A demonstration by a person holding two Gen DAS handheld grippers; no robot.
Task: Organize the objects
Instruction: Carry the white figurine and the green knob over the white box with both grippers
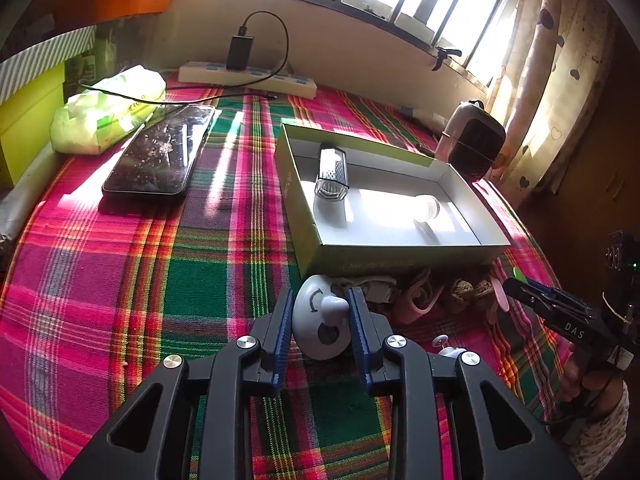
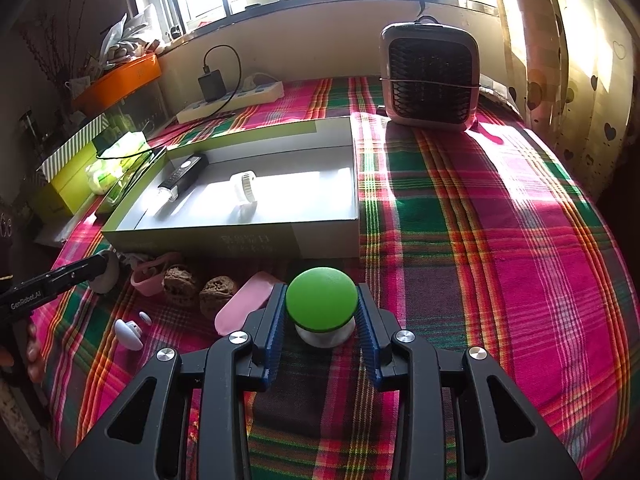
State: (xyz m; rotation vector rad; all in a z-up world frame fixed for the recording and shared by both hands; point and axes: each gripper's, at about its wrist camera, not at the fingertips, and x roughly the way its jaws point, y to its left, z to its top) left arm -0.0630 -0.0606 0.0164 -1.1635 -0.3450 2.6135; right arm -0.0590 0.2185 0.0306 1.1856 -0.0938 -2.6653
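- The left gripper (image 1: 320,316) is angling down at the plaid tablecloth (image 1: 120,280), its blue-padded fingers (image 1: 282,320) sitting on either side of a white face-shaped piece (image 1: 320,328) with a drawn eye and a raised nose. The pads are lying against the piece's flanks, so it is being gripped.
- The right gripper (image 2: 322,312) is tilting down in the same way, its pads pressing against the two sides of a green-capped knob (image 2: 321,300) on a white base, gripping it just in front of the box.
- A hand (image 1: 600,384) with a speckled sleeve is holding the right gripper's handle at the right edge of the left view; fingertips (image 2: 34,356) of the other hand are showing at the left edge of the right view.
- Between the two grippers, small things are lying on the cloth: a white peg (image 2: 129,334), a pink oval (image 2: 244,304), two walnuts (image 2: 216,294) and a pink clip (image 2: 150,276).
- Just beyond them, an open green-sided box (image 2: 240,242) is sitting on the cloth, holding a dark remote-like bar (image 2: 182,174) and a white ring-shaped piece (image 2: 244,186), which are lying apart.
- Left of the box, a phone (image 1: 160,152) is lying flat beside a tissue pack (image 1: 108,112).
- Farther back, a small heater (image 2: 430,80) is standing upright, and a power strip (image 1: 248,78) with a charger is lying under the window.
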